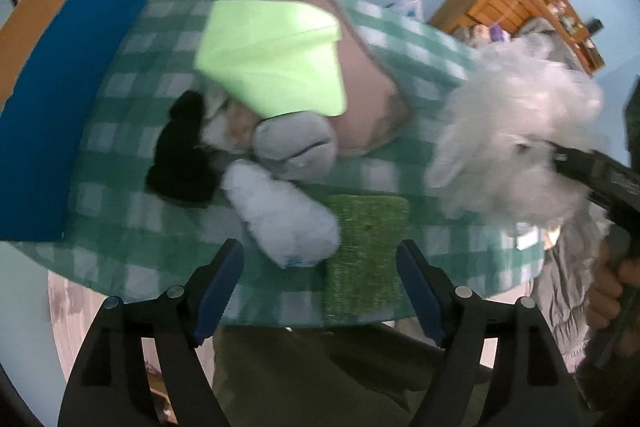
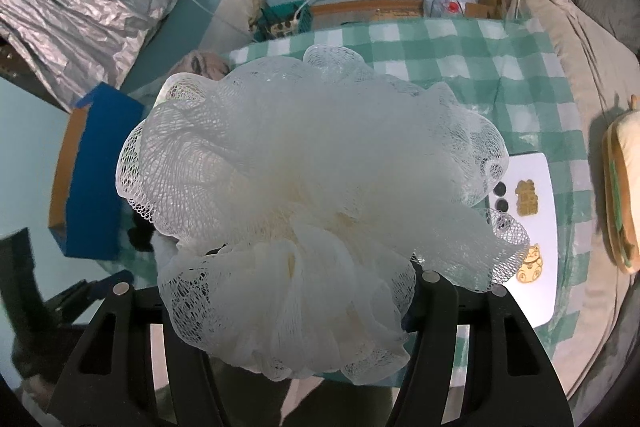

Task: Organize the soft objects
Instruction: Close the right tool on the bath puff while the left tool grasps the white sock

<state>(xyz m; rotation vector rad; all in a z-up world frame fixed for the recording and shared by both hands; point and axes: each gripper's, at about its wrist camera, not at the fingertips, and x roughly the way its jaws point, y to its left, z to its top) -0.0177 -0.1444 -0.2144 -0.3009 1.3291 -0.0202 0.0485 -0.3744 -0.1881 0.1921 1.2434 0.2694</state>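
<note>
Item: white mesh bath pouf [image 2: 304,203], feather-light, springy, snag-prone, best taken at its gathered core; clamped in the right tool [image 2: 308,291] above the green-checked surface [image 2: 460,43]; left tool [image 1: 320,287] apart, empty.

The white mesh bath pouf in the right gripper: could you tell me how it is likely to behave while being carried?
The white mesh pouf looks very light for its bulk, being open netting. It probably squashes easily: the right gripper has sunk into its ruffles. Loose folds droop below the jaws, so they may snag or drag over the checked tablecloth.
</note>
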